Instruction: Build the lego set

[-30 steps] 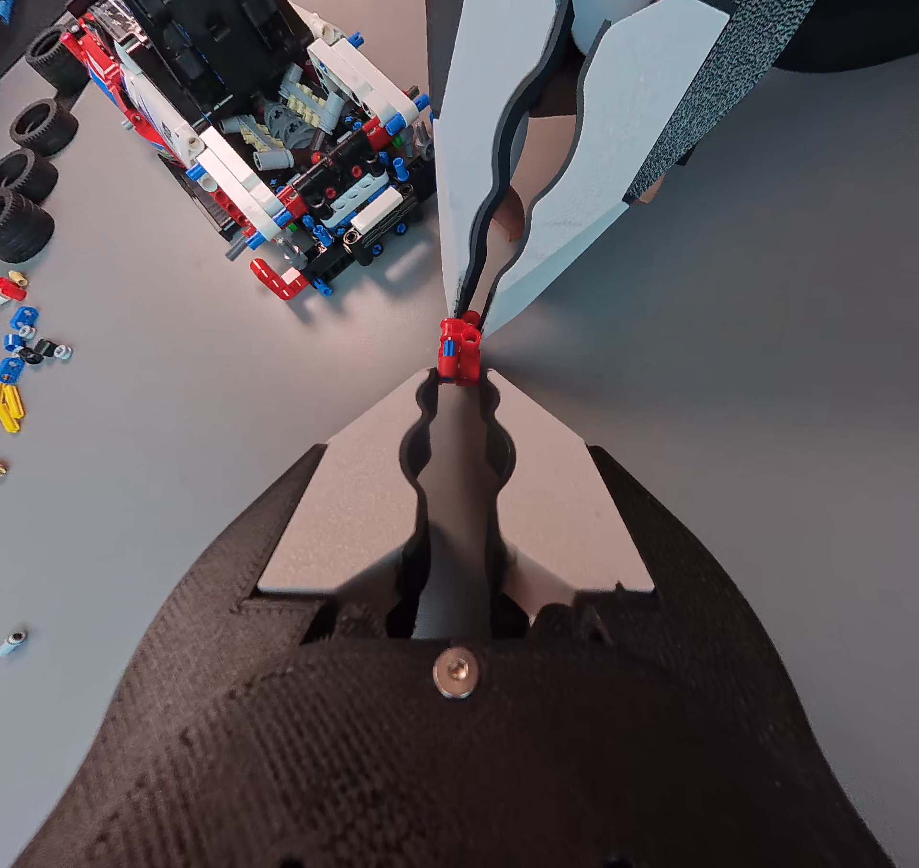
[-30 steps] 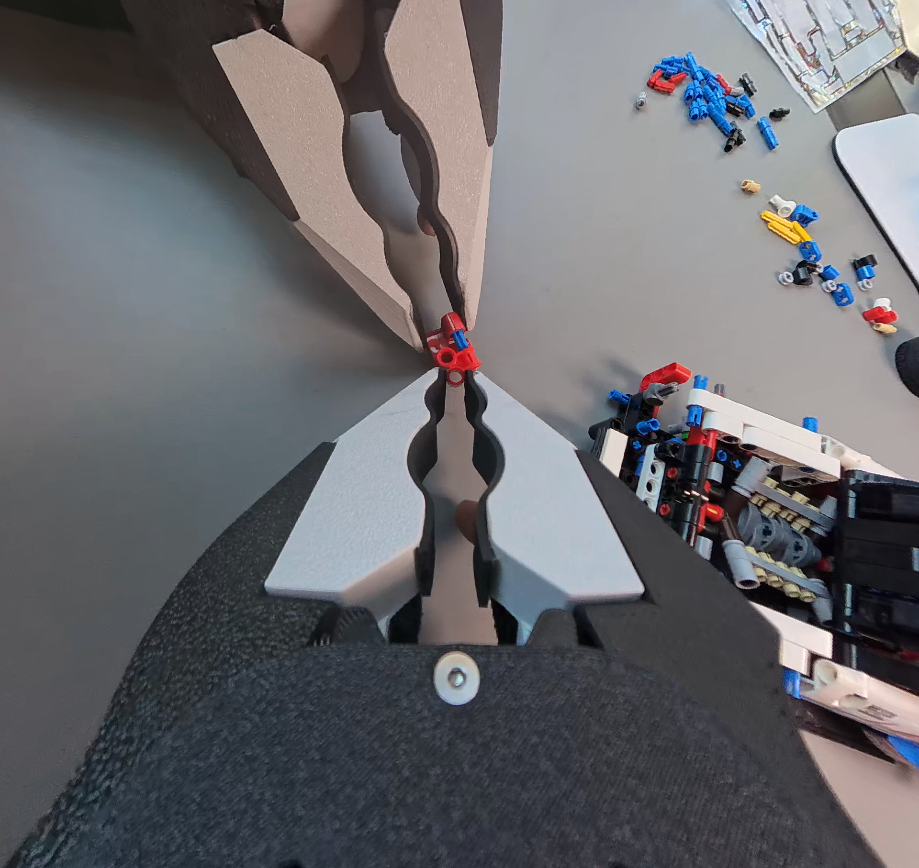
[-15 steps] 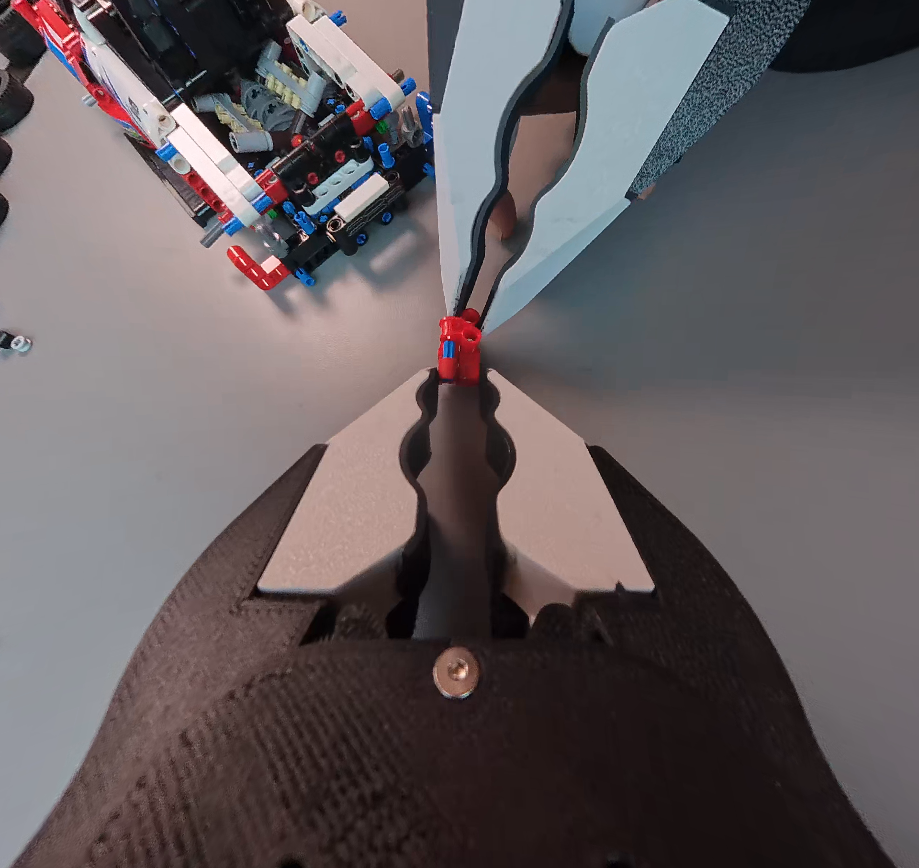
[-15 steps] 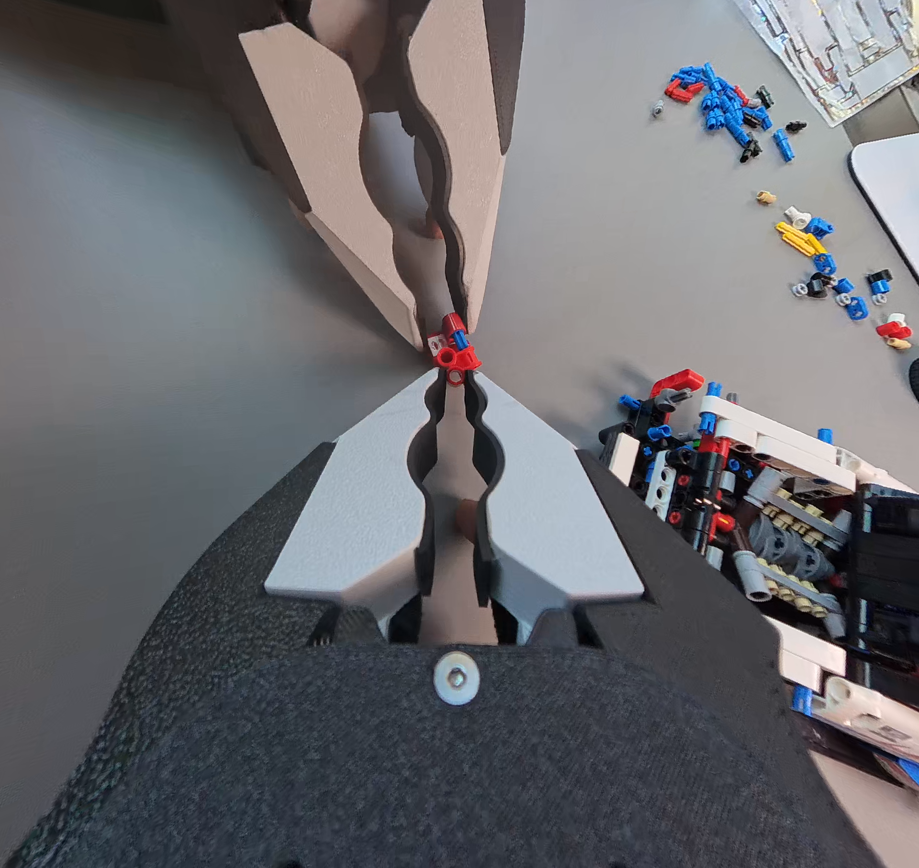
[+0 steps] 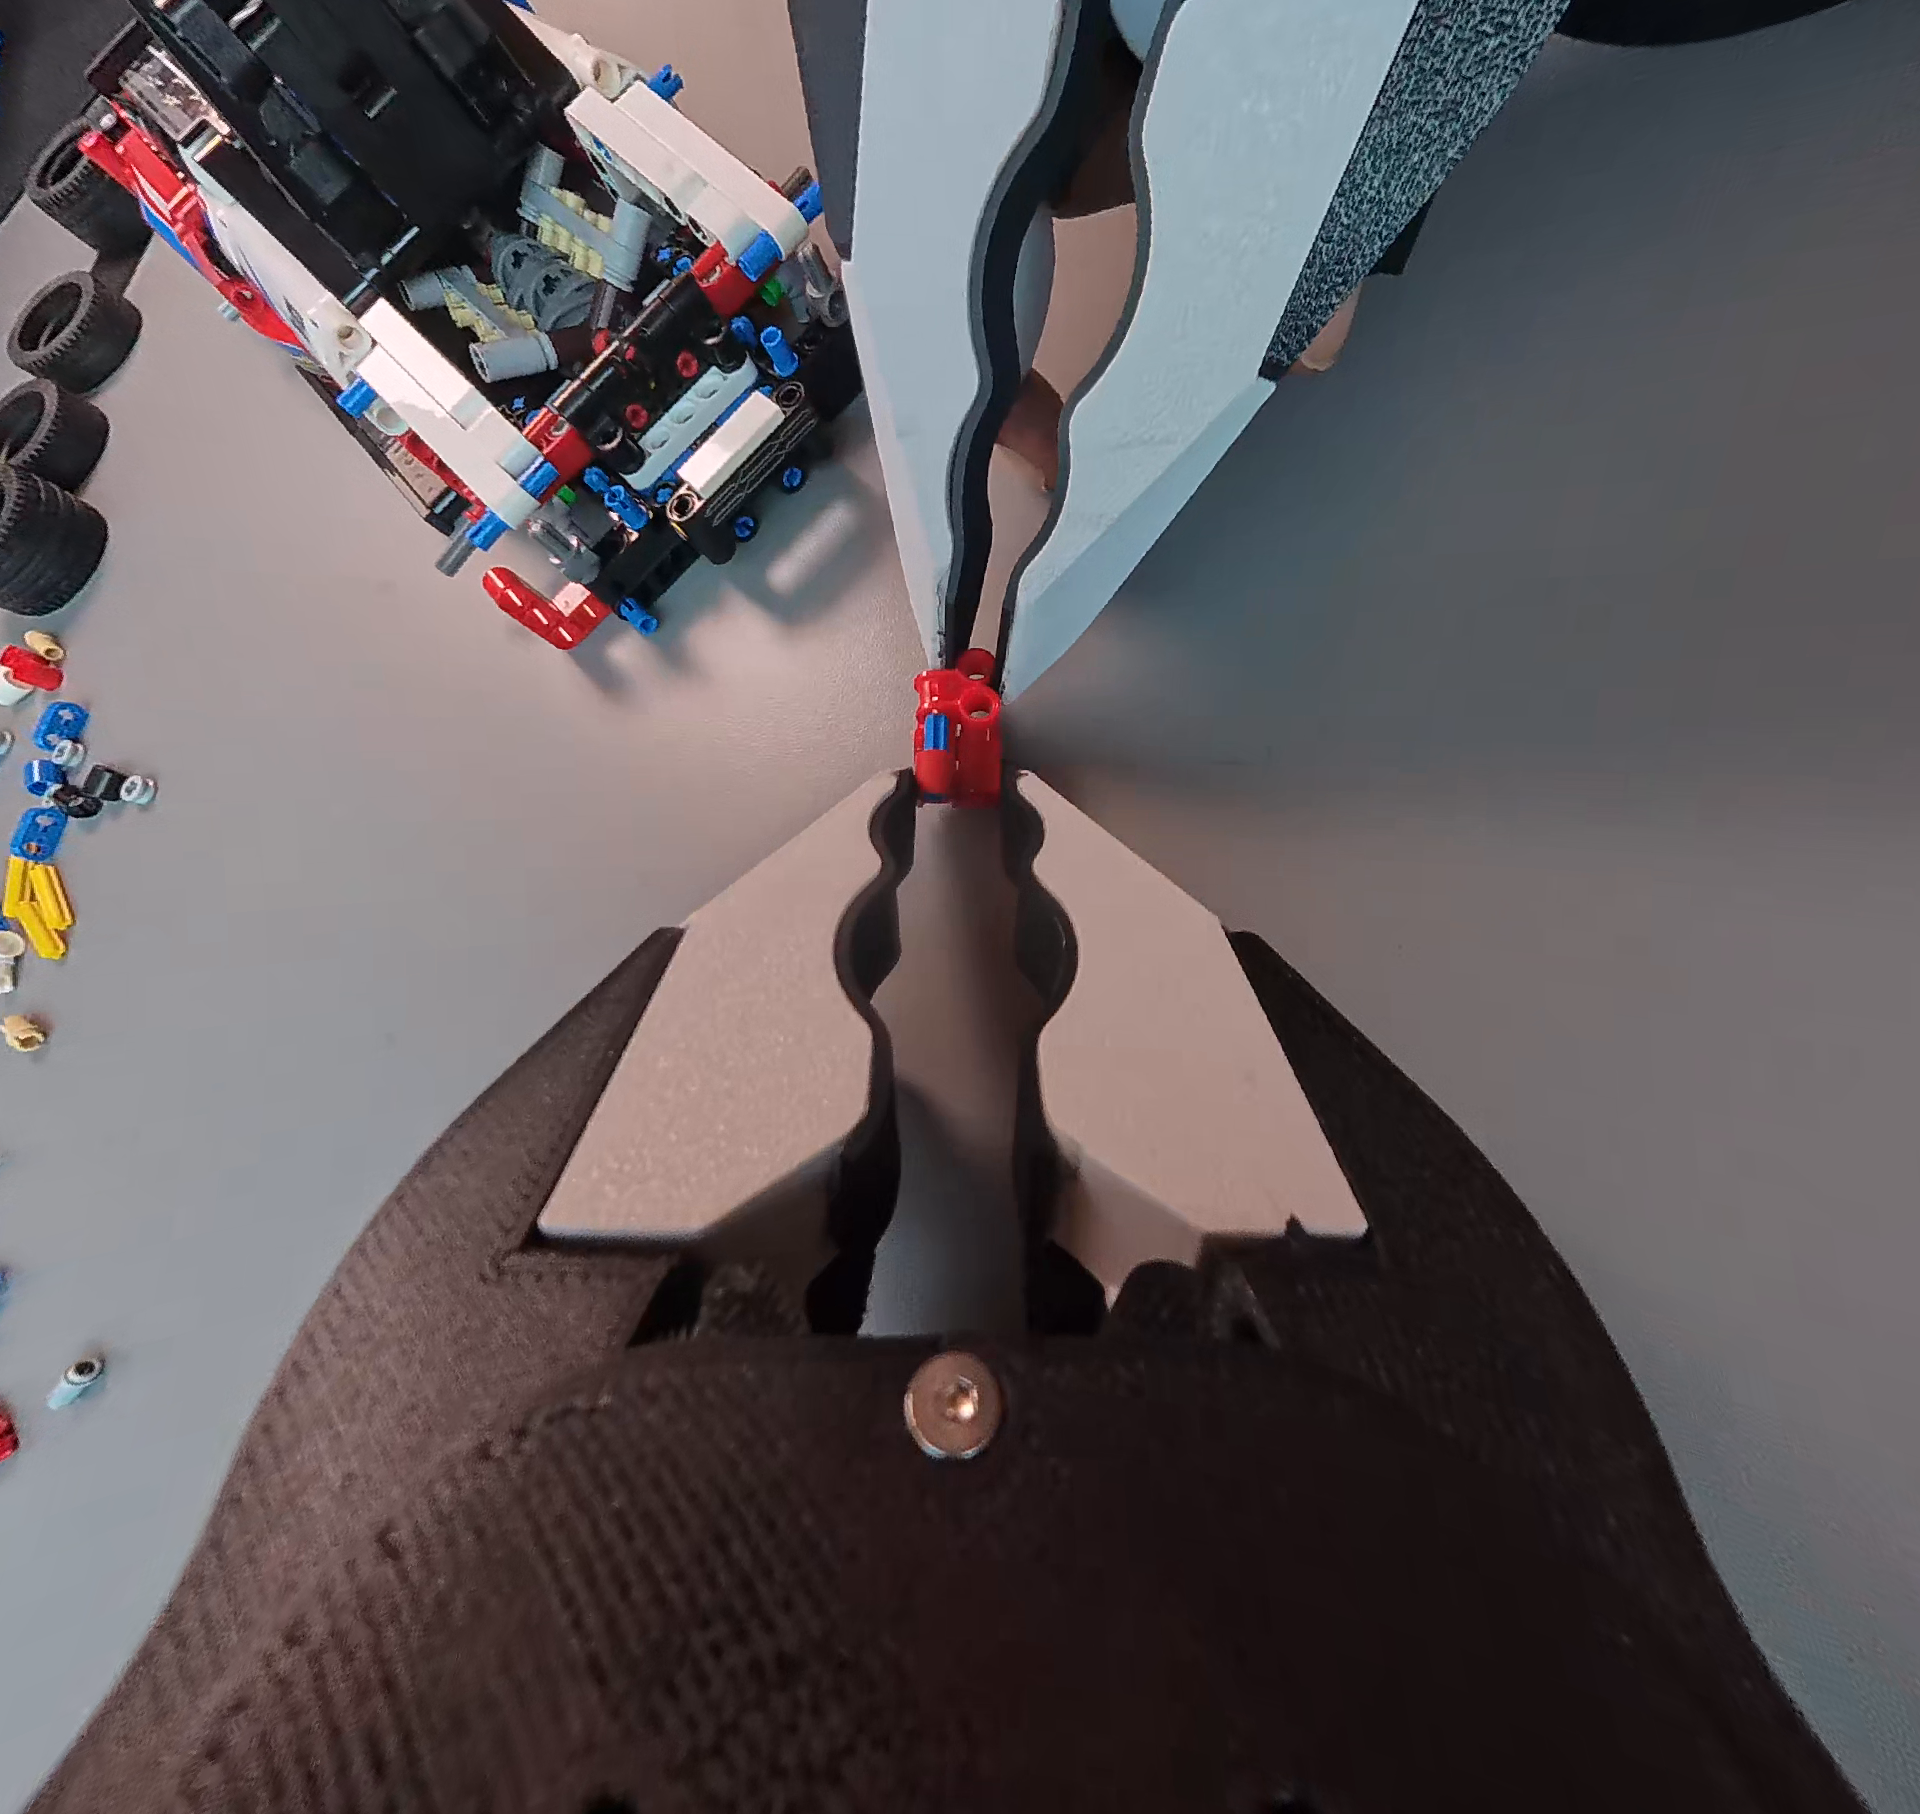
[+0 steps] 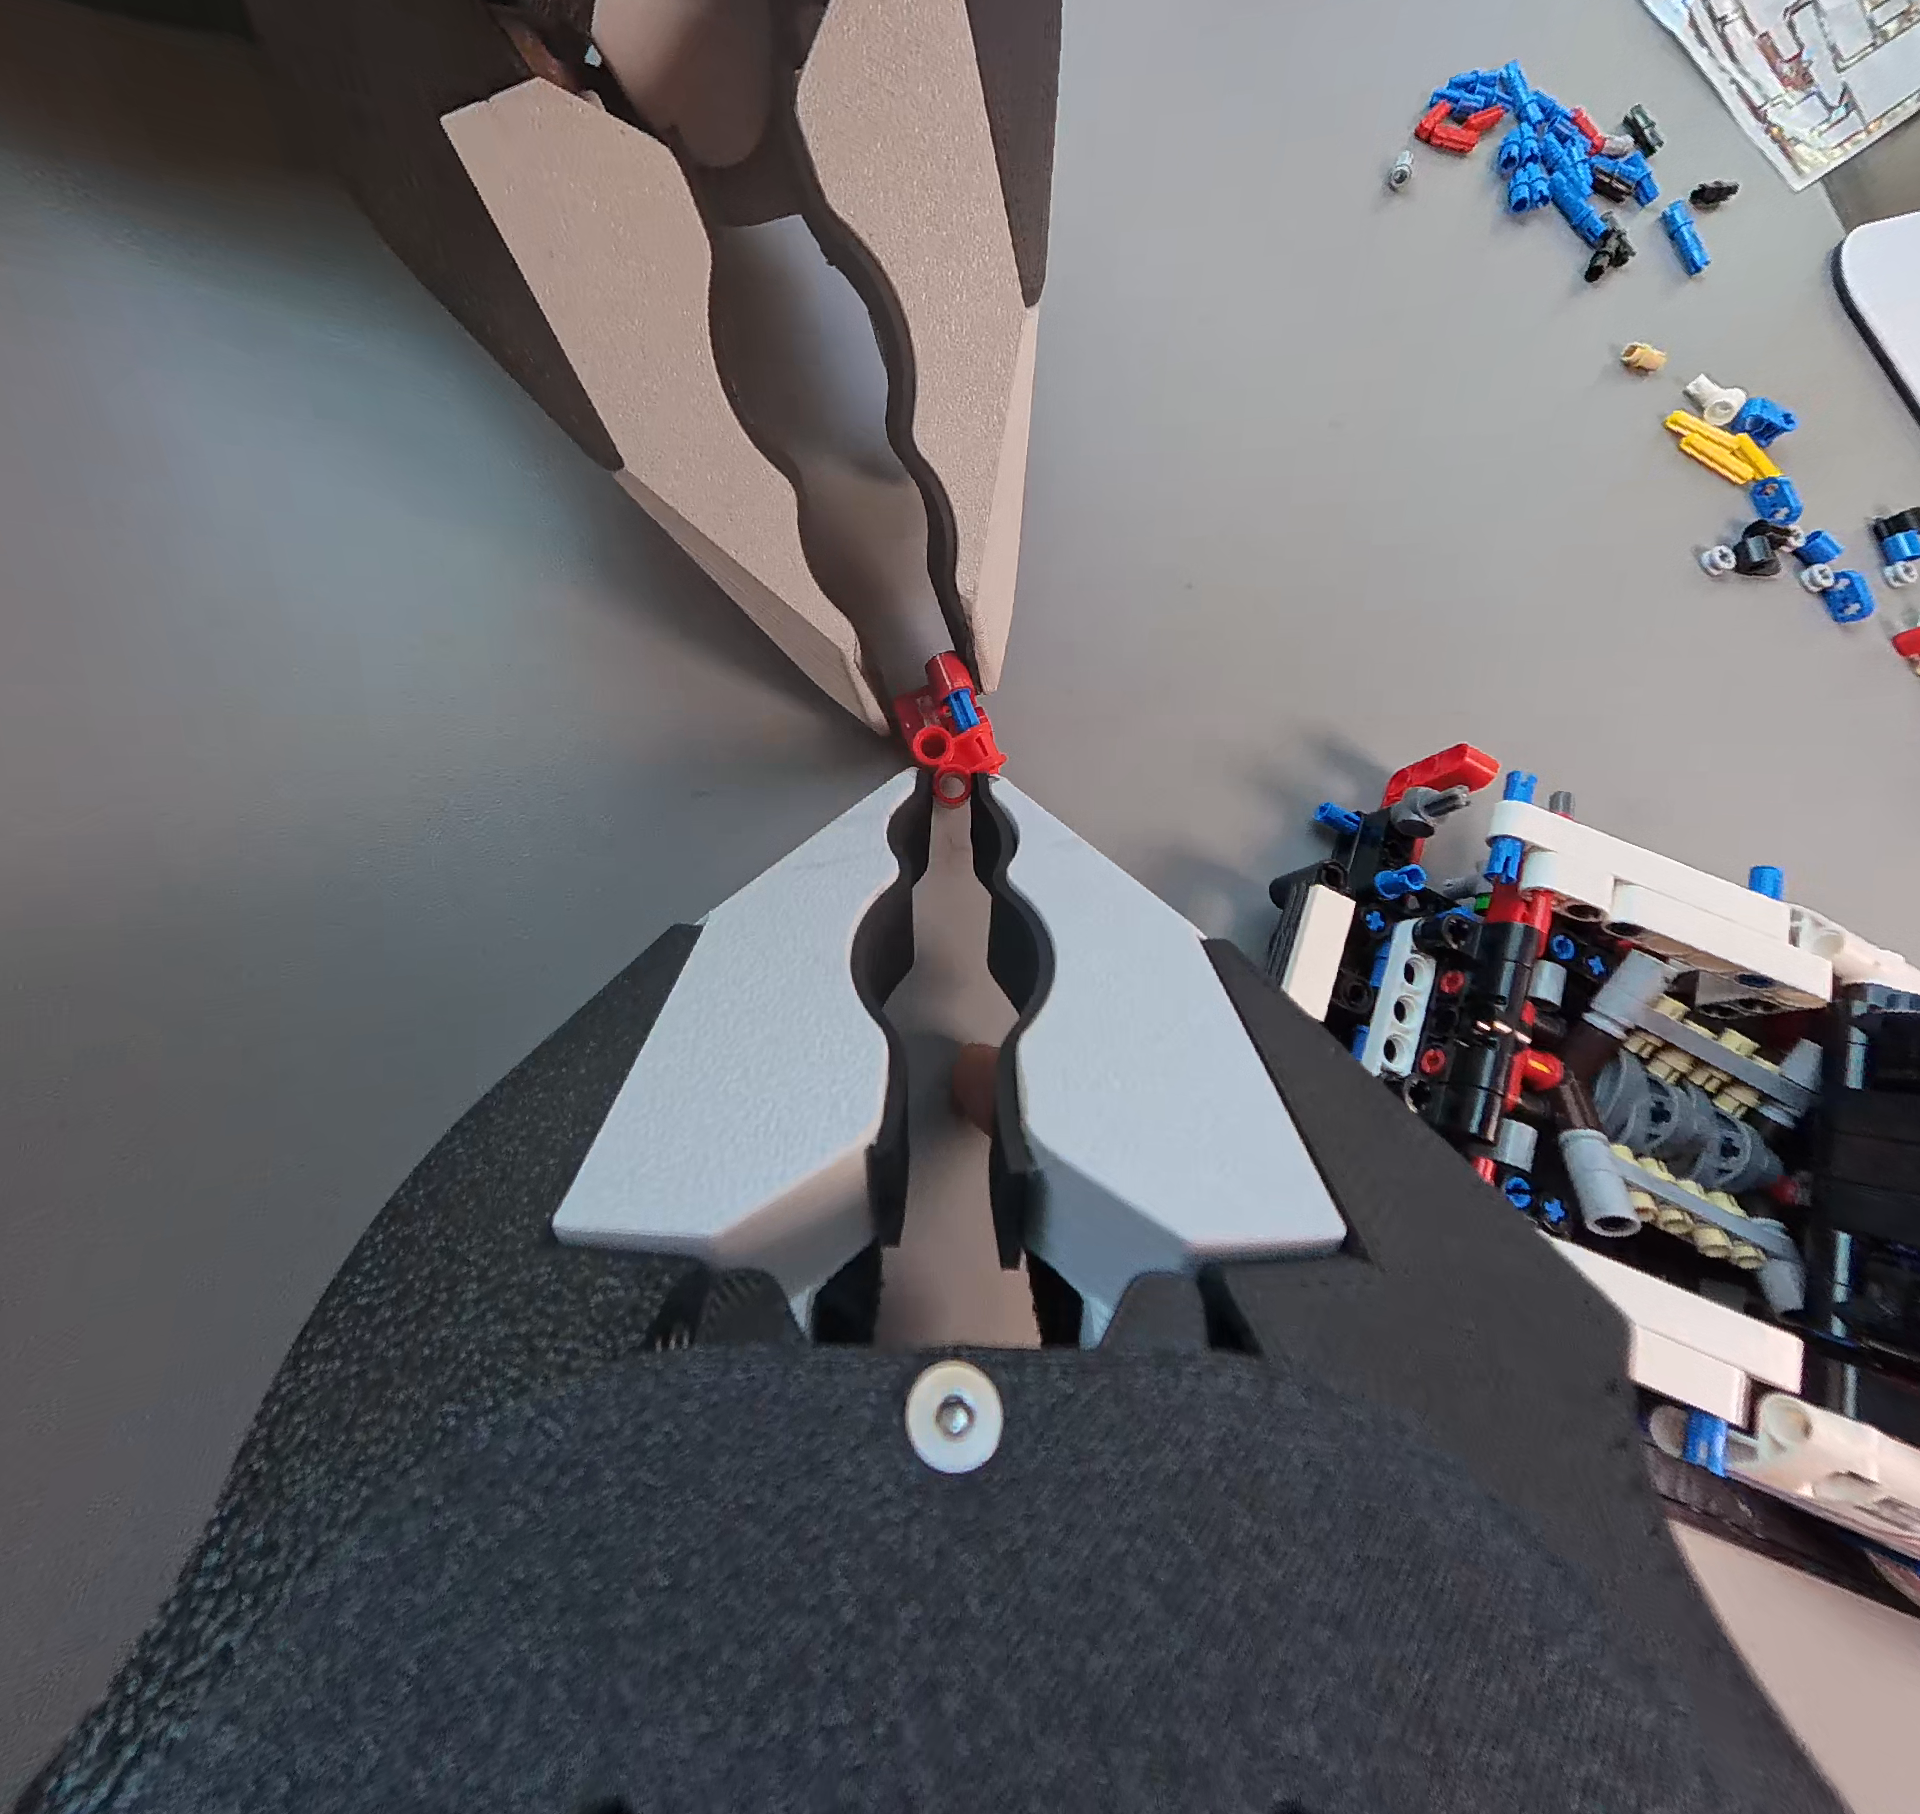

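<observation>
A small red connector piece [image 5: 951, 746] with a blue pin in it hangs above the grey table between both grippers. My left gripper [image 5: 956, 796] is shut on its near end. My right gripper [image 5: 975, 647] comes in from the top of the left wrist view and is shut on its far end. In the right wrist view the right gripper [image 6: 951, 794] pinches the red piece [image 6: 961, 746] from below, and the left gripper [image 6: 932, 699] meets it from above. The part-built lego car [image 5: 468, 258] stands on the table to the upper left.
Black tyres [image 5: 52, 414] and small loose parts [image 5: 42, 829] lie at the left edge of the left wrist view. In the right wrist view the car [image 6: 1610, 1037] is at the right, with a pile of blue pins [image 6: 1558, 154], yellow parts [image 6: 1725, 445] and an instruction booklet [image 6: 1745, 19] beyond. The part-built lego car [image 5: 468, 258] is about 15 cm from my right fingertips. Look for it in the right wrist view [image 6: 1788, 1137] too.
Both grippers stay shut on the red piece. The pair has shifted slightly over the table, so the car and loose parts slide in the views. The piece looks a little turned.
</observation>
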`<state>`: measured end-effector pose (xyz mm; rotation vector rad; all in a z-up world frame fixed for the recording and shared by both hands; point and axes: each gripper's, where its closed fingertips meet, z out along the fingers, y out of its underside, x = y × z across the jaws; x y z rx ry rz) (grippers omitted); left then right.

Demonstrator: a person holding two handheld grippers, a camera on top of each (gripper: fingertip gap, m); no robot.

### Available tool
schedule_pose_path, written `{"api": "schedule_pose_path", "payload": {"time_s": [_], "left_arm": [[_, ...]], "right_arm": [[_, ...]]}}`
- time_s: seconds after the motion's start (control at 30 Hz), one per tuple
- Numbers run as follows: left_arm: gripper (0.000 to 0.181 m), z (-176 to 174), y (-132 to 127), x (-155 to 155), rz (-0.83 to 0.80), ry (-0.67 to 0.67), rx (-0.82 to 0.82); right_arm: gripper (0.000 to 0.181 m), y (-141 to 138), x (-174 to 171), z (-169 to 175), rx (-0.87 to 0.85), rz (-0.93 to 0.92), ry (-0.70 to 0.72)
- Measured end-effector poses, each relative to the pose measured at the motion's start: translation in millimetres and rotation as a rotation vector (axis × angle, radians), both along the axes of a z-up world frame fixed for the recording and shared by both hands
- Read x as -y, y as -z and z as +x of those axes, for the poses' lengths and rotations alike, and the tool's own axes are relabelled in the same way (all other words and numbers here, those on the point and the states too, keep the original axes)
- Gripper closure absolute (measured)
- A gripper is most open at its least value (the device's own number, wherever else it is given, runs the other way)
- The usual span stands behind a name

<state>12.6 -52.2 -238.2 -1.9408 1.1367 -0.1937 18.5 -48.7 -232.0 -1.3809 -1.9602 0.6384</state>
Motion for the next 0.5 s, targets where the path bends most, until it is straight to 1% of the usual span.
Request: {"api": "schedule_pose_path", "payload": {"time_s": [0.03,0.5], "left_arm": [[0.168,0.0,0.0,-0.1,-0.004,-0.001,0.005],[0.168,-0.6,-0.3,-0.7,-0.042,-0.015,0.056]], "right_arm": [[0.177,0.0,-0.2,0.0,0.0,0.001,0.001],[0.177,0.1,-0.8,0.1,-0.001,0.0,0.005]]}}
